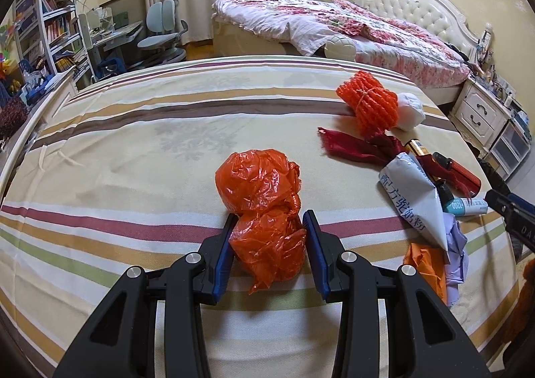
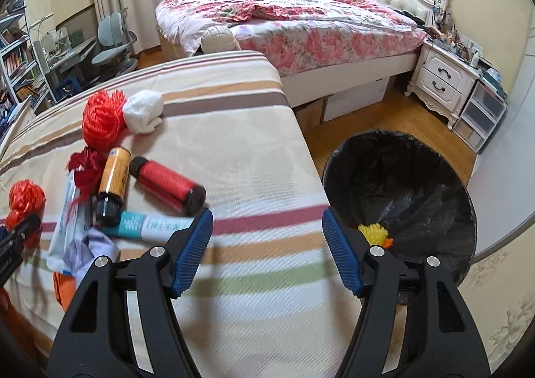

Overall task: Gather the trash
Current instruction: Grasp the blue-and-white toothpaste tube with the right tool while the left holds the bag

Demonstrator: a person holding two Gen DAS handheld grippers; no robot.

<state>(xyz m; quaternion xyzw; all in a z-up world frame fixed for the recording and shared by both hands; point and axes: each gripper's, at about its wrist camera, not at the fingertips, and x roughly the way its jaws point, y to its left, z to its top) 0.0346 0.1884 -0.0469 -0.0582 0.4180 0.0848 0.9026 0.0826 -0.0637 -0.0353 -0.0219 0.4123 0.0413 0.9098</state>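
A crumpled orange plastic bag (image 1: 264,207) lies on the striped sheet (image 1: 133,150). My left gripper (image 1: 270,222) straddles its near end, jaws touching both sides without visibly squeezing. The bag also shows at the left edge of the right wrist view (image 2: 25,199). My right gripper (image 2: 267,221) is open and empty above the sheet's right edge, beside a black-lined trash bin (image 2: 401,184) on the floor, which holds a yellow net piece (image 2: 372,232). A trash pile sits to the right: orange foam net (image 1: 369,104), white paper wad (image 1: 410,110), red cloth (image 1: 354,145), white packet (image 1: 414,204).
Also in the pile are an orange bottle (image 2: 113,179), a red spool (image 2: 167,185), a teal and white tube (image 2: 147,226) and lilac cloth (image 2: 95,246). A floral bed (image 2: 284,20) and nightstand (image 2: 441,80) stand beyond. A desk, chair (image 1: 164,30) and bookshelves are at far left.
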